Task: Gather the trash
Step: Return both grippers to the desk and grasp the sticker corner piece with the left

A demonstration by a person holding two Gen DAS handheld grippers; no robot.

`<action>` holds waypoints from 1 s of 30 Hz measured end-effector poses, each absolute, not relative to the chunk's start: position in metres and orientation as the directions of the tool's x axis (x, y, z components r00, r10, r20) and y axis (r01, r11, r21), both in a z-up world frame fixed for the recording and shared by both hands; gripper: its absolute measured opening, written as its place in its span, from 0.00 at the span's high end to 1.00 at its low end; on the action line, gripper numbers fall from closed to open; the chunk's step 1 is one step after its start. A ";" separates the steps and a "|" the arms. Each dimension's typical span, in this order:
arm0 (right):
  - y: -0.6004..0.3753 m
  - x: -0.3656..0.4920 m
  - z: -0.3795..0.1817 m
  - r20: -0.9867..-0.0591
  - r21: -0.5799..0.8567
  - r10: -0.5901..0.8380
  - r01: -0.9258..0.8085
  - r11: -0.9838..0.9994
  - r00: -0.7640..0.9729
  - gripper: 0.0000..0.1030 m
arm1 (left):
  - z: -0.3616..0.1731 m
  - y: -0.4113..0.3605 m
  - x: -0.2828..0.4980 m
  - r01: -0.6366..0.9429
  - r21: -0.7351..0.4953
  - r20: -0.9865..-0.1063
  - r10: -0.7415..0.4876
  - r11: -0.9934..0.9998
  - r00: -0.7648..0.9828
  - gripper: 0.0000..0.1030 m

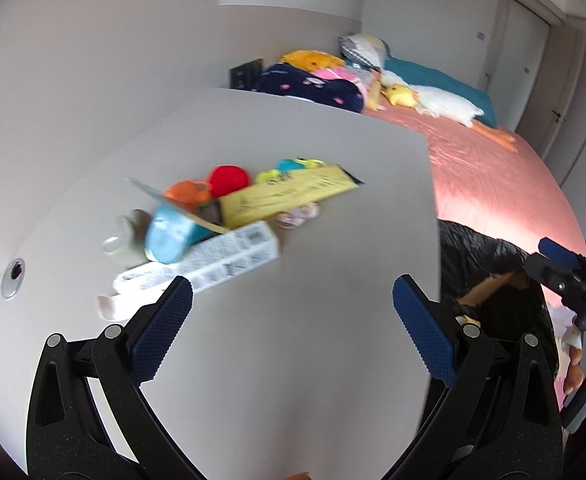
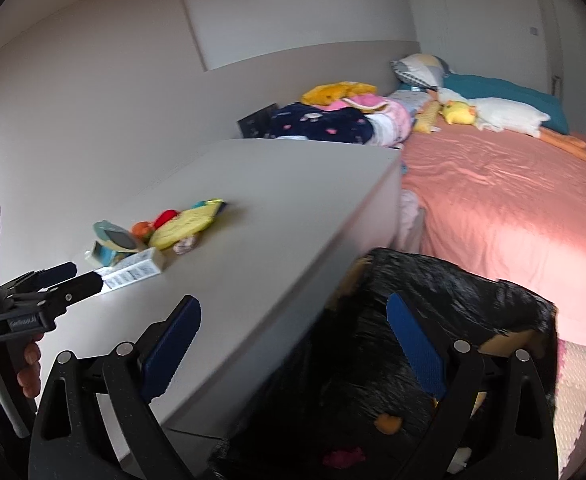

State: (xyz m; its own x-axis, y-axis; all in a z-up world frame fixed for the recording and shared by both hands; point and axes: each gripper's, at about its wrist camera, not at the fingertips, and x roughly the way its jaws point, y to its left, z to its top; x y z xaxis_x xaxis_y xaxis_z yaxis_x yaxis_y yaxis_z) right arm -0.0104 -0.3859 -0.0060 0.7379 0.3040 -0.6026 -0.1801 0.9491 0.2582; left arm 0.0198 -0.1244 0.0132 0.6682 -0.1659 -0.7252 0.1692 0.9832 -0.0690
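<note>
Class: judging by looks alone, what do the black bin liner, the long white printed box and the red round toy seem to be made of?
Black bin liner: thin glossy plastic film, crinkled with shiny highlights. Long white printed box: probably matte cardboard, with flat faces, crisp edges and printed text. Red round toy: likely plush fabric, soft-edged and dull, though blur leaves it uncertain.

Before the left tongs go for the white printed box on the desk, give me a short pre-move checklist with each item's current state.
1. Left tongs open and empty: ok.
2. Right tongs open and empty, above the black trash bag: ok.
3. White printed box within view ahead of the left tongs, on the desk: ok.
4. Box free of other items: not ok, the blue packet and yellow box touch or overlap it.
5. Bag mouth open to receive trash: ok, items show inside.
6. Image sharp enough to aim: not ok, the clutter is motion-blurred.
</note>
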 end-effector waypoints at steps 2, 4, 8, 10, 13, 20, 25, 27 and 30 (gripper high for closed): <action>-0.376 -0.007 -0.003 -0.593 0.258 0.323 -0.207 0.944 0.737 0.09 | 0.013 -0.112 0.022 0.144 -0.066 -0.726 -0.147 0.987 0.672 0.06; -0.364 -0.003 -0.001 -0.585 0.264 0.348 -0.234 0.936 0.733 0.09 | 0.013 -0.099 0.024 0.114 -0.070 -0.727 -0.129 0.991 0.675 0.06; -0.342 0.005 0.007 -0.551 0.264 0.383 -0.281 0.923 0.741 0.09 | 0.012 -0.077 0.028 0.071 -0.052 -0.730 -0.087 0.996 0.678 0.06; -0.335 0.008 0.009 -0.545 0.272 0.399 -0.294 0.916 0.737 0.09 | 0.012 -0.067 0.029 0.057 -0.025 -0.728 -0.057 0.998 0.683 0.06; -0.318 0.014 0.010 -0.543 0.279 0.423 -0.319 0.906 0.725 0.09 | 0.010 -0.048 0.032 0.029 -0.003 -0.730 -0.022 1.000 0.684 0.06; -0.278 0.027 0.010 -0.547 0.279 0.467 -0.374 0.884 0.695 0.09 | 0.004 -0.007 0.044 -0.041 -0.018 -0.733 0.015 0.999 0.681 0.06; -0.262 0.036 0.008 -0.555 0.287 0.484 -0.390 0.875 0.677 0.09 | 0.000 0.005 0.053 -0.059 -0.050 -0.735 0.003 0.997 0.678 0.07; -0.254 0.039 0.007 -0.559 0.284 0.486 -0.396 0.873 0.672 0.09 | -0.001 0.004 0.056 -0.048 -0.043 -0.734 0.001 0.998 0.679 0.08; -0.245 0.044 0.006 -0.564 0.278 0.488 -0.404 0.872 0.666 0.09 | -0.004 0.002 0.061 -0.030 -0.018 -0.736 0.007 0.999 0.677 0.12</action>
State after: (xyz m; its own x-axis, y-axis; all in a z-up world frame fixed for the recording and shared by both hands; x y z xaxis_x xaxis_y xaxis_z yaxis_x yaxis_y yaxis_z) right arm 0.0444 -0.2449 0.0065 0.6656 0.4882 -0.5644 -0.4038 0.8717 0.2778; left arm 0.0608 0.0025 -0.0041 0.6766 0.0071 -0.7364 -0.0303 0.9994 -0.0182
